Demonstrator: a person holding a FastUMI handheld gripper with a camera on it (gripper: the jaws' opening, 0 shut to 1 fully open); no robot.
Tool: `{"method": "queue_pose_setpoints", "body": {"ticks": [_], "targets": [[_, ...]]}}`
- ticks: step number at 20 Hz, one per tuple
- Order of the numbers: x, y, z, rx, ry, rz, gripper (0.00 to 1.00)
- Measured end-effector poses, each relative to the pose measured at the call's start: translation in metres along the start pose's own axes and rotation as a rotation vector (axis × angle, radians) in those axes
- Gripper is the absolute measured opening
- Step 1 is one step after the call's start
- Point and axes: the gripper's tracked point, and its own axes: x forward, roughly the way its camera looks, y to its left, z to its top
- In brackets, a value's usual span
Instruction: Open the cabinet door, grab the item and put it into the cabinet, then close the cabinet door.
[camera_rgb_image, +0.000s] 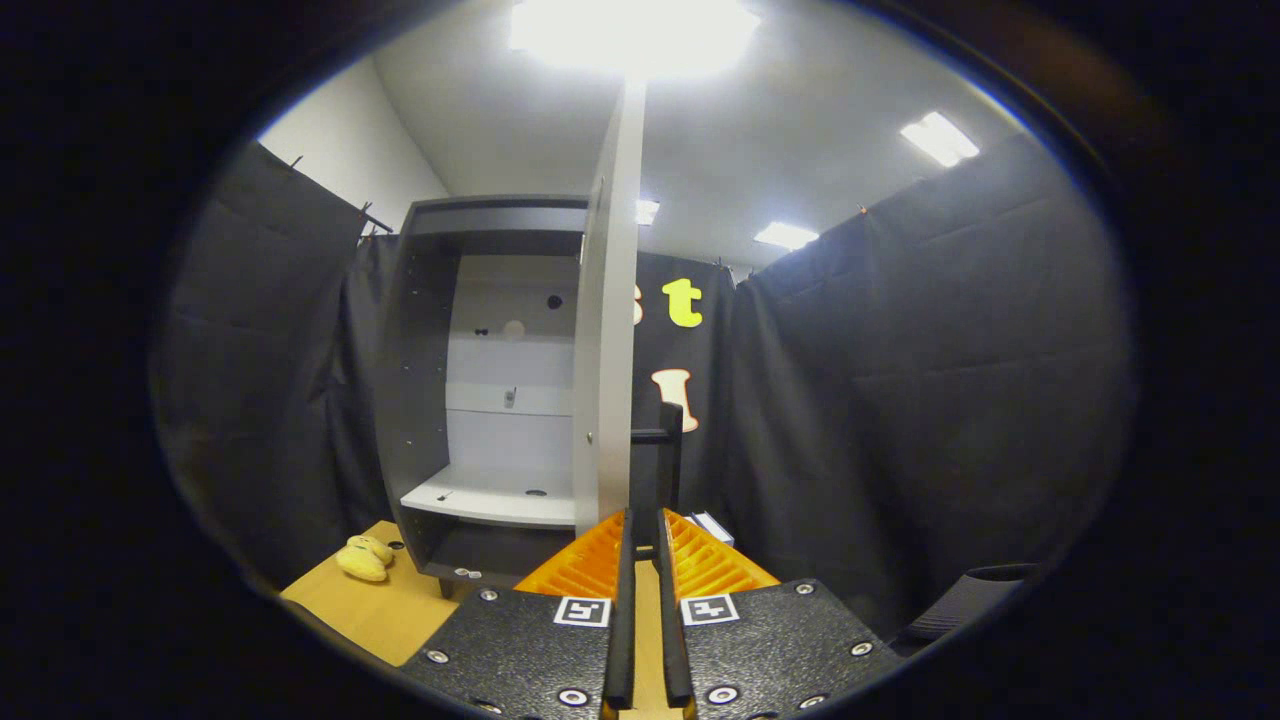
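The grey cabinet (430, 380) stands on the wooden table (400, 610) with its door (605, 340) swung open, so I see the door edge-on straight ahead. Inside are a pale back wall and a white shelf (490, 495) with nothing on it. The door's black handle (668, 450) sticks out to the right of the door edge and runs down between my fingertips. My gripper (643, 515) is shut on that handle, its fingers almost touching. A soft yellow item (362, 558) lies on the table to the left of the cabinet's foot, well left of my fingers.
Black cloth walls close in the booth to the left, behind and to the right. A small white and blue object (712, 525) lies just beyond my right finger. A dark ribbed thing (970, 600) sits low at the right.
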Motion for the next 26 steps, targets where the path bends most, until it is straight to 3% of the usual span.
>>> {"method": "queue_pose_setpoints", "body": {"ticks": [2,5,7,14,26], "targets": [[-0.001,0.029,-0.007,0.010,-0.013,0.063,0.23],[0.001,0.072,-0.026,0.024,-0.017,0.122,0.83],[0.002,0.102,-0.041,0.053,-0.008,0.173,0.93],[0.013,0.180,-0.109,0.128,0.070,0.277,0.93],[0.009,0.275,-0.273,0.100,0.336,0.388,0.94]]}}
